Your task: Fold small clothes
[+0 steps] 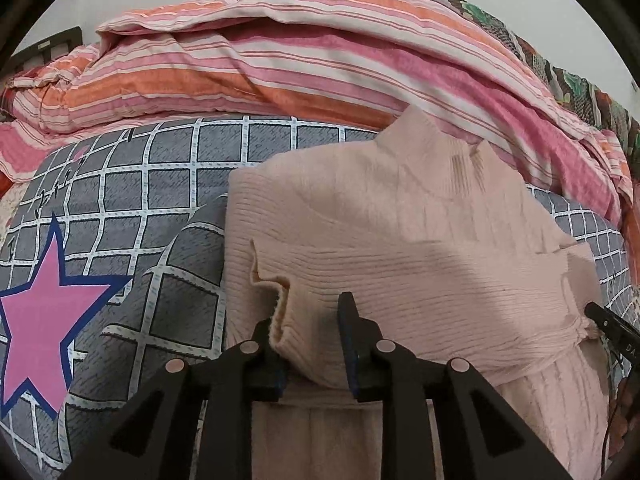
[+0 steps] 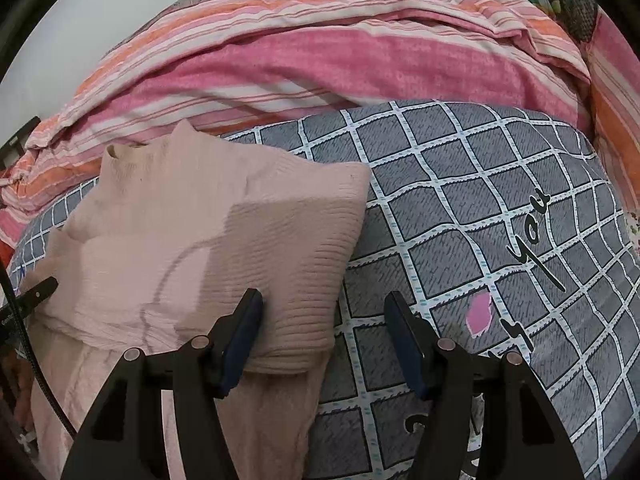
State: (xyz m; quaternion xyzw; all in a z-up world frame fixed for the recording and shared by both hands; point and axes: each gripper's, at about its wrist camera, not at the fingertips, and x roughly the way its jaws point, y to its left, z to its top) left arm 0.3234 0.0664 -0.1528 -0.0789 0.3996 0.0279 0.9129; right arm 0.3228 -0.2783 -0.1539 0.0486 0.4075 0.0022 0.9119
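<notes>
**A:** Where is the sweater point(image 1: 400, 232)?

**B:** I see the pink sweater lying on the bed point(image 1: 132, 200), on the grey checked sheet. Its sides are folded in and its neck points to the striped blanket point(image 1: 280, 72) at the back.

**A:** What is my left gripper point(image 1: 306, 330) doing?

**B:** Its 2 fingers stand a little apart. The folded edge of the sweater sits between them. One finger point(image 1: 347, 320) is clear of the cloth, so I would not call it a grip.

**A:** And the right gripper point(image 2: 324, 308)?

**B:** I see it wide open and holding nothing. Its left finger point(image 2: 244, 320) lies on the sweater's corner. Its other finger is over the sheet, near a pink patch point(image 2: 480, 314).
</notes>
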